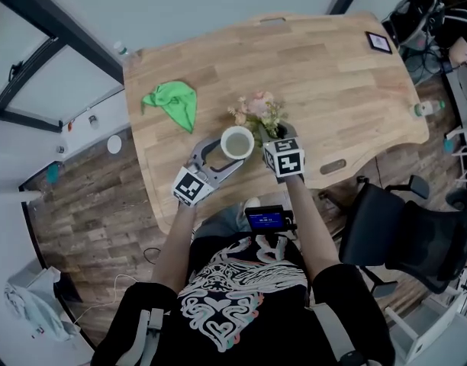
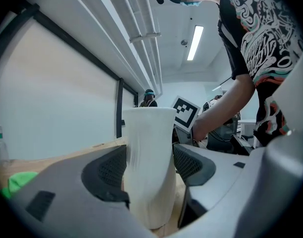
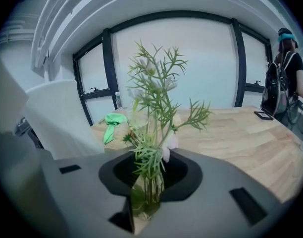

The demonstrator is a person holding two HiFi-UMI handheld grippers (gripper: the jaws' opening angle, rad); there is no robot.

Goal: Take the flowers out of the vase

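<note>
Wooden table [image 1: 333, 75], green cloth [image 1: 175, 101] near vase [image 1: 236, 142] and flowers [image 1: 258, 113], office chair [image 1: 405, 239] alongside.

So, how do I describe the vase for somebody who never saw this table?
On the big wooden table, look near the edge closest to the person. There the vase stands between the jaws of the left claw, beside the flowers in the right claw. It alone is plain white, tall, with a round empty mouth.

upright white vase [image 1: 237, 142], pink flowers [image 1: 257, 111] just beside
</note>
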